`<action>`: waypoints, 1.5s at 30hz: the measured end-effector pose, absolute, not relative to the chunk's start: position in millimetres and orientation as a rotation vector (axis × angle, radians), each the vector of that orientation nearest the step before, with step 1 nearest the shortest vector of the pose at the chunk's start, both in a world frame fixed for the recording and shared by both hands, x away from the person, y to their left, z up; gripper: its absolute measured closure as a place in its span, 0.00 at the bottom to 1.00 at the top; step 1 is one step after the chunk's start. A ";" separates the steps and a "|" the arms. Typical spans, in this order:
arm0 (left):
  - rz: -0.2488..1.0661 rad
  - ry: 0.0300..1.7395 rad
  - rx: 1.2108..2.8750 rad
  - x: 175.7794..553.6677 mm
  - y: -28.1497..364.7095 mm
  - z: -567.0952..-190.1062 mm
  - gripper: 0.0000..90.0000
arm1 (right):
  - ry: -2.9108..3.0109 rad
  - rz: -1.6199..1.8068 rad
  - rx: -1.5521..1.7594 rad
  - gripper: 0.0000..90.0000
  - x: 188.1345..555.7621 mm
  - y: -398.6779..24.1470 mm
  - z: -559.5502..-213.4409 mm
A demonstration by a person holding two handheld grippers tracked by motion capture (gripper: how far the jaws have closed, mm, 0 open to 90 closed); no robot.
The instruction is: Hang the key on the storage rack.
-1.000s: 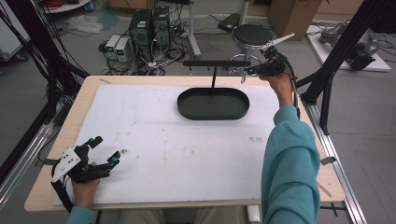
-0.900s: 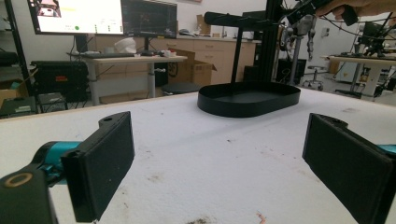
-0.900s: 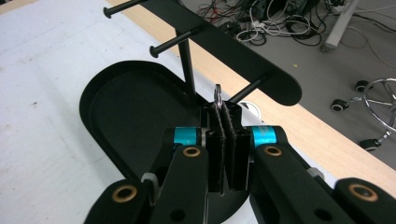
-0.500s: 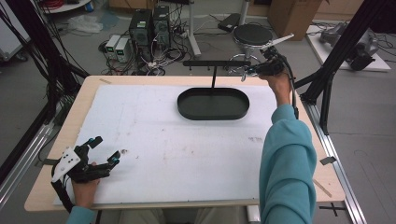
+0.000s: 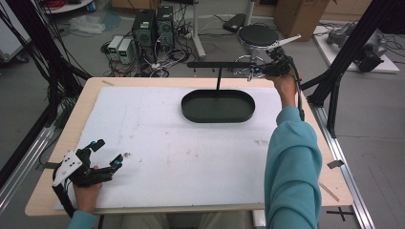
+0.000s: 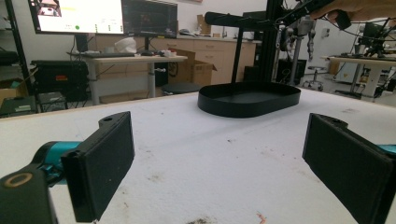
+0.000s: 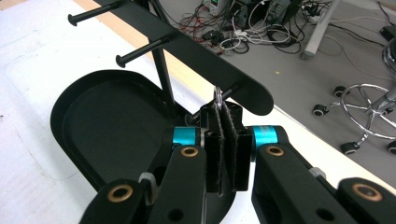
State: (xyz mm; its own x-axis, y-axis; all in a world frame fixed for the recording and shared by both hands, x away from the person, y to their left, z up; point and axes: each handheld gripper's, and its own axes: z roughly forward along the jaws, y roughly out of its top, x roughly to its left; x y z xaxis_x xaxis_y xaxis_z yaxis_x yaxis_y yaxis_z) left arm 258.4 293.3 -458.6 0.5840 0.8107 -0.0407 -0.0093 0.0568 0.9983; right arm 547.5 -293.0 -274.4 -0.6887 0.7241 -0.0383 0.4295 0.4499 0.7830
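- Jaws of the right gripper (image 7: 227, 140) are clamped on a small silver metal ring (image 7: 218, 95) at the black peg rack (image 7: 196, 51).
- Left gripper (image 6: 219, 177) rests on the white table (image 5: 157, 143), jaws apart, holding nothing.

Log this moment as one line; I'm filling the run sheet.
right gripper: shut on metal ring at rack peg | left gripper: open, on table

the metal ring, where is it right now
The metal ring is pinched in the right gripper, right at the end peg of the black rack, above the oval tray.
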 end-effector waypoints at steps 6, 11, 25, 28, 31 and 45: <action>0.719 0.748 1.385 258.4 293.3 -458.6 0.10 | 2.310 1.131 0.991 0.91 546.4 -294.4 -272.6; 0.718 0.748 1.385 258.5 293.2 -458.6 0.10 | 2.285 1.128 1.004 0.80 543.7 -298.2 -269.8; 0.716 0.749 1.385 258.6 293.5 -458.5 0.10 | 2.165 1.334 1.013 0.01 515.6 -300.3 -264.0; 0.712 0.752 1.380 258.8 293.7 -458.6 0.10 | 2.211 1.315 0.985 0.01 502.0 -299.6 -257.1; 0.712 0.754 1.380 258.8 293.9 -458.6 0.10 | 2.179 1.434 0.892 0.01 478.1 -304.8 -253.7; 0.721 0.749 1.395 258.6 292.5 -458.4 0.10 | 2.058 1.615 0.690 0.01 372.2 -329.4 -307.3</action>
State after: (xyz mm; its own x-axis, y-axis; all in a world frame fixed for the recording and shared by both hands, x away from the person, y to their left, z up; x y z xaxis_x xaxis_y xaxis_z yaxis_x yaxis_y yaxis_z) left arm 258.6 292.5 -458.4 0.5824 0.8121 -0.0362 -0.0053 0.0483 0.9988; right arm 372.2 -329.4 -307.3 -0.7823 0.6221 -0.0315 0.1172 0.1967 0.9734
